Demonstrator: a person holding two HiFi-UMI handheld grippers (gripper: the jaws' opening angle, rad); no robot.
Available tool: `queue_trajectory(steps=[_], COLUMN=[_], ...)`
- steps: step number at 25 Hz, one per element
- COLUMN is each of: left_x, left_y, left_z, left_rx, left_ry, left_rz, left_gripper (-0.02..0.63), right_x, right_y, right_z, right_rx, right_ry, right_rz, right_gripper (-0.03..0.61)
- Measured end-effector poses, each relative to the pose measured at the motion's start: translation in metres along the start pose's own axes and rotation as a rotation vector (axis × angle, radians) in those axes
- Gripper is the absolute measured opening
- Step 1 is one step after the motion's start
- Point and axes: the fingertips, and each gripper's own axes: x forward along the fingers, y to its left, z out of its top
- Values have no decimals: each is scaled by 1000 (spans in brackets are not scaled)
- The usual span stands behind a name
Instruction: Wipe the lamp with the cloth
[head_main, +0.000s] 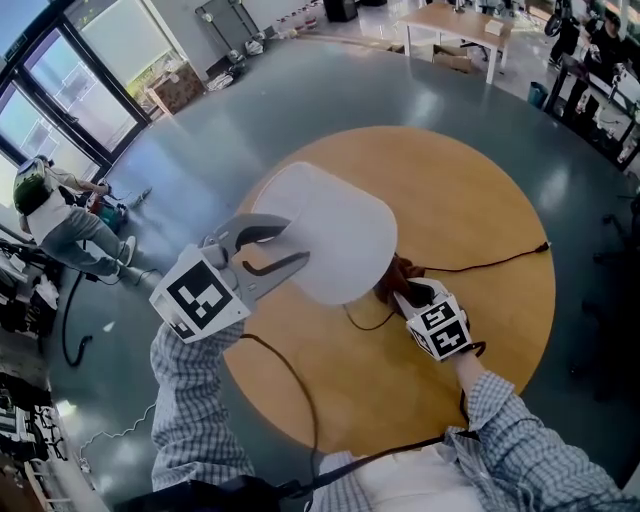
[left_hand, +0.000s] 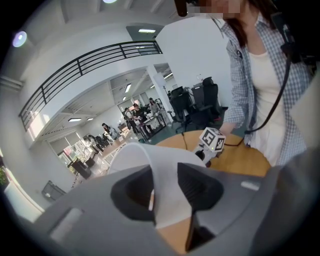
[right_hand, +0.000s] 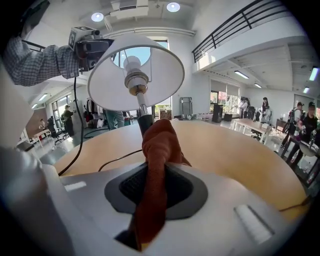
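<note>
At the left of the round table, the left gripper straddles the rim of the lampshade. Its jaws stand about half open, one inside and one outside the thin white wall, and are closed on that wall. This grip most likely steadies the lamp so that it does not tip or turn under wiping pressure.

At the centre, the lampshade is upright on its stem. No true container is present. The shade is the nearest equivalent (open at the bottom), and it encloses the bulb and its socket.

To the right, the right gripper sits low beside the lamp, below the shade's rim. Its jaws are nearly together and clamp a folded rust-red cloth. The bunched end of the cloth projects past the fingertips and lies at the dark stem. Whether it touches the stem cannot be confirmed. Leaving this end free gives a soft pad to work with and keeps the hard jaws off the lamp. Wiping of the stem appears to be the step in hand.

A black cable runs from the lamp base to the table's right edge.
</note>
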Motion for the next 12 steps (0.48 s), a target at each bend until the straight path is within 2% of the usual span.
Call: queue_trajectory(steps=[4, 7, 12], left_x=[4, 6, 12], left_y=[-3, -2, -4], left_z=[8, 13, 17], left_rx=[36, 52, 66], left_ry=[11, 14, 21], left_rz=[-9, -14, -17], left_gripper=[144, 146, 147], right_x=[-5, -17, -36], right_y=[-3, 1, 20], right_z=[16, 60, 122], right_rx=[40, 56, -10], right_ry=[-34, -162, -329], right_rz=[-6, 18, 67], right_gripper=[81, 81, 81])
